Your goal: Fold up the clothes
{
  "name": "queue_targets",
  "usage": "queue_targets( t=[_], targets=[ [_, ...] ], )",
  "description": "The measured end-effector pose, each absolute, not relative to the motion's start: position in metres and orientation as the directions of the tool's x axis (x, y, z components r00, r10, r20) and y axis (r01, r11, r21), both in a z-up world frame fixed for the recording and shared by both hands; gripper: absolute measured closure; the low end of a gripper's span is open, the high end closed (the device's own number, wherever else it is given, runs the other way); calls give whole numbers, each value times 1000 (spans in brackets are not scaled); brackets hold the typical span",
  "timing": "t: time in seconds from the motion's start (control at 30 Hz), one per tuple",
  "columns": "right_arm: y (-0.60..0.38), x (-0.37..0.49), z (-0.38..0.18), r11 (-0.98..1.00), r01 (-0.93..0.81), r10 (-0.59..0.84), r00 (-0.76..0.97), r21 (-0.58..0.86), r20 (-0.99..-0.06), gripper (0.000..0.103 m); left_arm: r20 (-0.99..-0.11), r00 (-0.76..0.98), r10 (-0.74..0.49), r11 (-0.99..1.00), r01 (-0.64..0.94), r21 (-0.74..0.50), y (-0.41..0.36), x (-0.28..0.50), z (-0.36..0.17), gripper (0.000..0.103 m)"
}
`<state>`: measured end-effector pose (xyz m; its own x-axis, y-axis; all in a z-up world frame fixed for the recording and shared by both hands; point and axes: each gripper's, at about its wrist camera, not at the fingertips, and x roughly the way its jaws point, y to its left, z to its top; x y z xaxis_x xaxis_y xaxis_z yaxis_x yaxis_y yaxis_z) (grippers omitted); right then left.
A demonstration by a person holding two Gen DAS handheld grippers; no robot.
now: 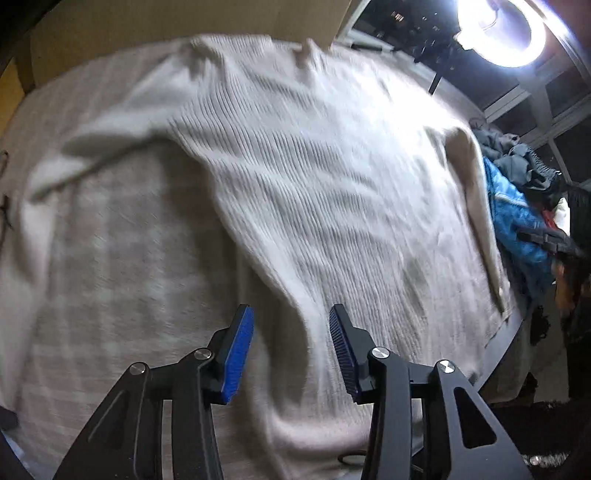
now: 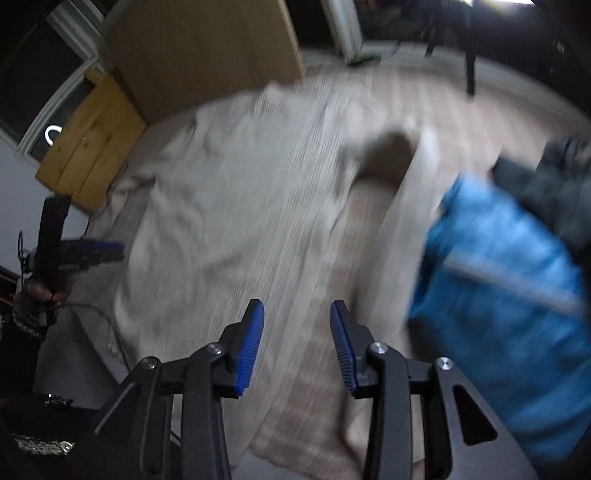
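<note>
- Cream ribbed sweater (image 1: 303, 177) spread out flat on a checked beige cloth (image 1: 110, 266), one sleeve (image 1: 476, 206) trailing along the right edge, the other sleeve (image 1: 110, 136) flung out to the left.
- Left gripper (image 1: 291, 350) hovering over the sweater's lower hem, blue pads (image 1: 240, 354) well apart, nothing pinched between them.
- Right gripper (image 2: 297, 343) also spread wide and gripping nothing, hanging above the sweater body (image 2: 236, 206) near its bottom edge.
- Left gripper (image 2: 92, 251) also visible from the right wrist view, off at the sweater's left side, gripped by a hand (image 2: 40, 291).
- Bright blue puffy garment (image 2: 498, 295) piled just beside the right sleeve, darker grey clothes (image 2: 546, 181) heaped behind it.
- Ring light (image 1: 502, 29) glaring at top right, cardboard box (image 2: 199, 48) and a wooden board (image 2: 92, 140) past the far edge of the cloth.
- Both views pretty motion-blurred, so fine detail on the knit hard to make out.
</note>
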<state>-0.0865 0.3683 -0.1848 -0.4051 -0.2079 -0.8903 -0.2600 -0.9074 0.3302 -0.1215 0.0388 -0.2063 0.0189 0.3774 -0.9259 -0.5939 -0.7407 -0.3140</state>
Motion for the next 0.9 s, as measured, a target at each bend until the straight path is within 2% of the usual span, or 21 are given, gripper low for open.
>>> queue_targets(
  t=[0.17, 0.3, 0.63, 0.77, 0.8, 0.9],
  targets=[
    [342, -77, -228, -900, -271, -242, -342, 342, -908, 66, -934, 4, 357, -732, -620, -283, 38, -105, -210, 64],
    [339, -71, -224, -892, -280, -239, -376, 356, -895, 66, -924, -53, 379, -673, -701, -236, 24, -88, -197, 64],
    [333, -75, -219, -908, -258, -224, -364, 329, -904, 66, -958, -114, 262, -561, -826, -55, 45, -81, -218, 67],
    [331, -76, -220, -911, -267, -208, -358, 314, -910, 66, -959, -94, 266, -508, -860, -56, 53, -77, -222, 81],
    [331, -77, -223, -909, -270, -212, -356, 317, -910, 66, -958, -88, 272, -507, -859, -65, 52, -78, -221, 91],
    [329, -80, -231, -904, -277, -223, -344, 326, -912, 66, -954, -67, 292, -580, -805, -120, 35, -88, -218, 94]
  ],
)
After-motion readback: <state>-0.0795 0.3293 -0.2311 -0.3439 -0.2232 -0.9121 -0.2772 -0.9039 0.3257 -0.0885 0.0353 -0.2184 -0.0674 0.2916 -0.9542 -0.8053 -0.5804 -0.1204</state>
